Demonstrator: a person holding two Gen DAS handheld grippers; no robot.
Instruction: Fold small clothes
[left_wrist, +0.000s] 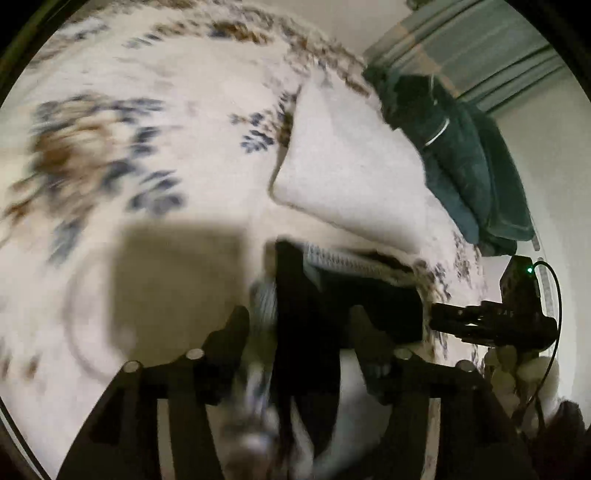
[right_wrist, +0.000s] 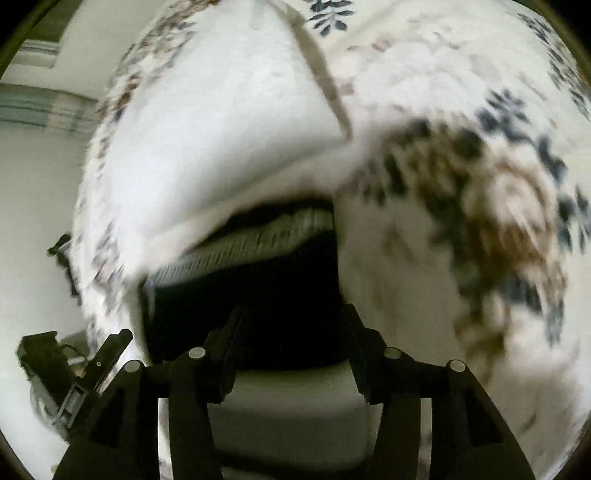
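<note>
White pillow (left_wrist: 343, 162) & teal blanket (left_wrist: 469, 162) beyond dark garment (right_wrist: 255, 295).

Motion blur smears the floral bedspread (left_wrist: 110, 155) and the dark garment's (right_wrist: 251, 302) near edge.

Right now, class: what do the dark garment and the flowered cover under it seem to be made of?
Garment: probably knitted fabric, matte; its pale band shows ribbing. Cover: looks like soft printed cloth, matte, with blue and brown flowers; blur hides the weave.

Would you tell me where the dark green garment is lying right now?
In the left wrist view, the dark green garment lies at the upper right, on the far edge of the floral bedspread, just beyond the white pillow.
</note>
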